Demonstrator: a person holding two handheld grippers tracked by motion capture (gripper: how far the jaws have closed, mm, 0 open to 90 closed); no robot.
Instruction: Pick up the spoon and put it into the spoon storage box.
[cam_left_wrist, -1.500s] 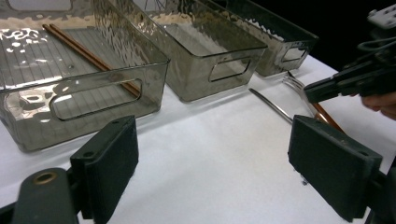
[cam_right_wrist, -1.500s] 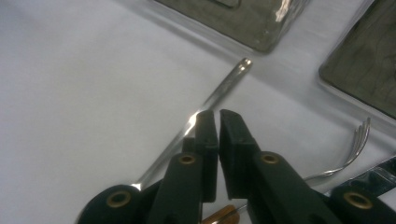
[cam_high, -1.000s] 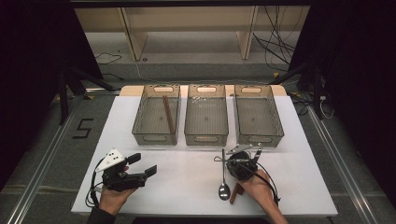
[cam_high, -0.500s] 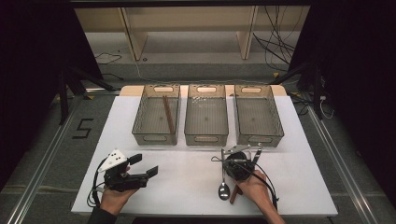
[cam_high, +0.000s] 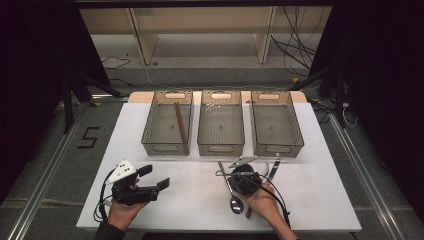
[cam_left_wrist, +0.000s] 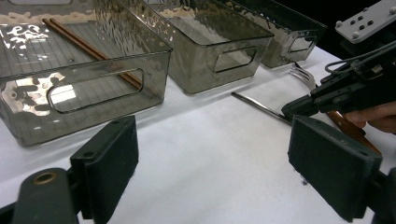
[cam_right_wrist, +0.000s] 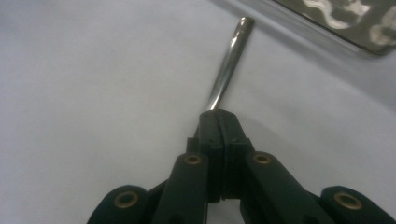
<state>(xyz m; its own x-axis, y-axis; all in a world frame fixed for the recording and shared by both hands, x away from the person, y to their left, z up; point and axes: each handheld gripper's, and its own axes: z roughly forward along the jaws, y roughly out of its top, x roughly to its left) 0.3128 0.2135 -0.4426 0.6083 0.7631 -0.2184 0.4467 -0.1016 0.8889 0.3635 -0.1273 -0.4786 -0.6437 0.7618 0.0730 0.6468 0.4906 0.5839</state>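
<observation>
We see three smoky translucent plastic bins (cam_high: 221, 125) standing side by side at the far half of our white table (cam_high: 195, 200), the leftmost holding brown chopsticks (cam_high: 179, 121). Just before the bins lies a cluster of cutlery: a fork (cam_left_wrist: 302, 77), a wooden-handled piece (cam_left_wrist: 348, 128) and a slim, glossy metal spoon (cam_high: 232, 196). Our right gripper (cam_right_wrist: 217, 116) has its jaws clamped together on the spoon's handle, which lies flat on the table, its bowl near our right hand. Our left gripper (cam_high: 152, 177) rests well apart, jaws wide and empty. Since a second ago the right gripper has barely shifted; the left has stayed put.
</observation>
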